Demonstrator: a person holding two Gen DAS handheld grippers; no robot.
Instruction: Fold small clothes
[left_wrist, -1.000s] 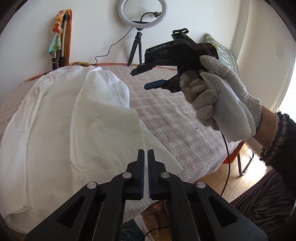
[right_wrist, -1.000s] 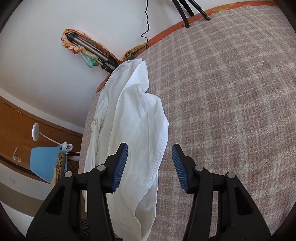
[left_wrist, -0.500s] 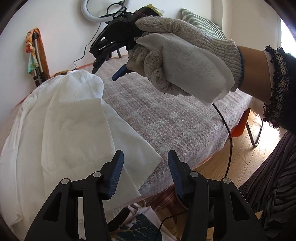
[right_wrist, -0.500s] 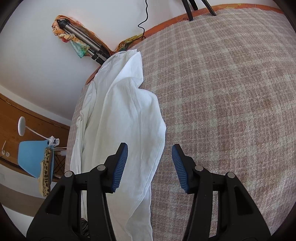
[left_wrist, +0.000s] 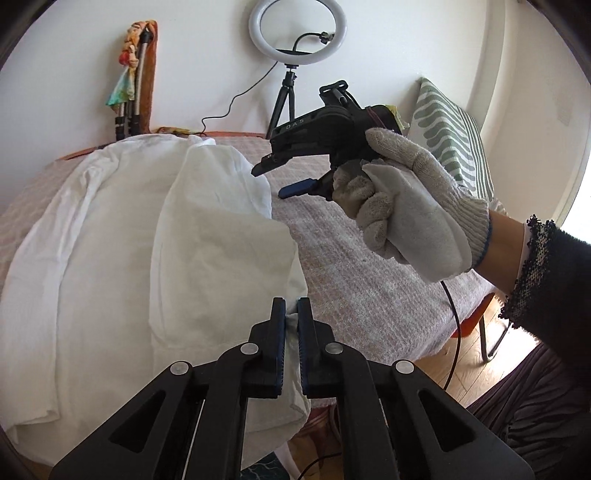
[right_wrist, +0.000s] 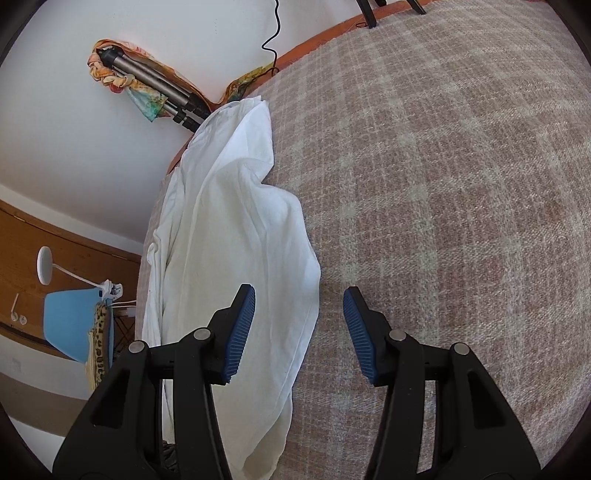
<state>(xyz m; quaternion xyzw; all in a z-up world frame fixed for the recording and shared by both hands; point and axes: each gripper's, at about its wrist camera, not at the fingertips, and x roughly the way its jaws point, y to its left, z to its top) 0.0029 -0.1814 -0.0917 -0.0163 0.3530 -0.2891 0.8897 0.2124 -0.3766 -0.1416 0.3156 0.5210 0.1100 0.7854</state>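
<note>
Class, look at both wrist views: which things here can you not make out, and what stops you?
- White garment: its near hem, left wrist view, hidden behind the left tool.
- Right tool: one fingertip, same view, behind the gloved hand.
- Ring light: right wrist view, cut off by the top edge.

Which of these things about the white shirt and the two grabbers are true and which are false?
1. The left gripper has its fingers pinched on the white shirt. True; they have just closed on its edge.
2. The right gripper holds the shirt too. False: its fingers are open and empty, above the checked blanket.
3. The shirt is blue. False: it is white.
4. A ring light stands by the wall. True.
5. The hand holding the right gripper wears a glove. True.
</note>
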